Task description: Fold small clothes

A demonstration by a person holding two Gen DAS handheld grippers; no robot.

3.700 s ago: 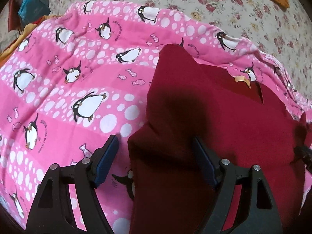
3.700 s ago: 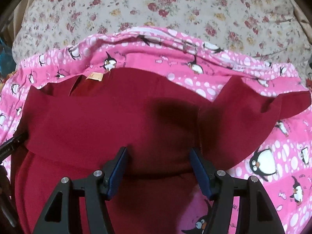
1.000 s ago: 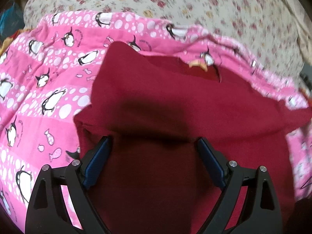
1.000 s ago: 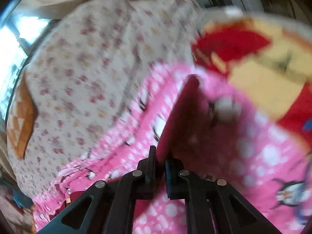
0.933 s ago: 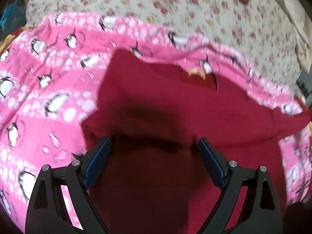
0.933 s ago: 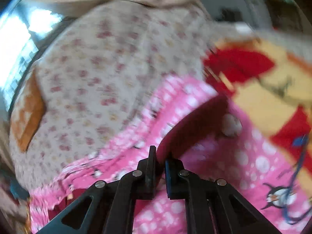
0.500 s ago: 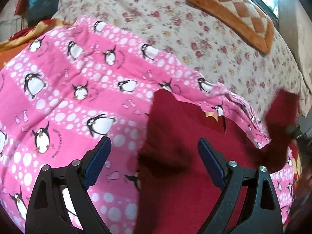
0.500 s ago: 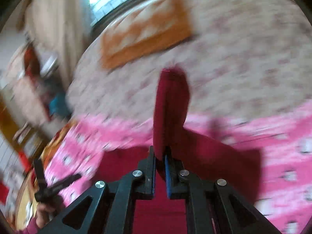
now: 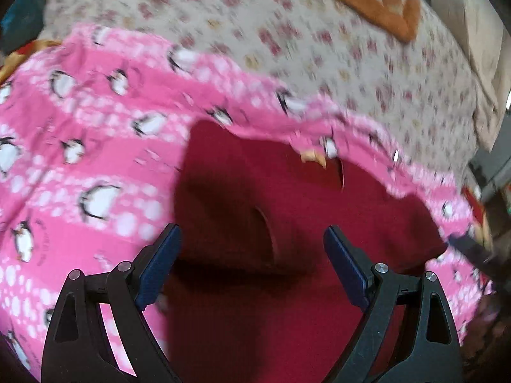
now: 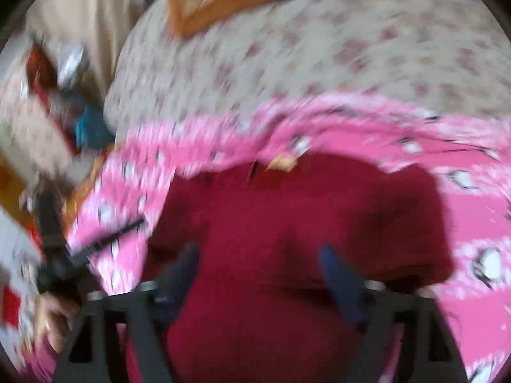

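Left wrist view, left to right: pink penguin-print blanket (image 9: 95, 166) covers the near bed; on it lies the dark red garment (image 9: 274, 210), spread flat, a tan neck label (image 9: 314, 156) at its far edge, a sleeve folded in over the body. Left gripper (image 9: 252, 255) hovers just above the garment, jaws wide apart, nothing between them. Beyond, a floral bedsheet (image 9: 287, 32) and an orange quilted cushion (image 9: 377, 3). Right wrist view, heavily blurred: the person's left hand (image 10: 52, 325) at far left, the garment (image 10: 287, 223) centre on the blanket (image 10: 472, 223). Right gripper (image 10: 258, 274) sits over the garment, jaws spread, released.
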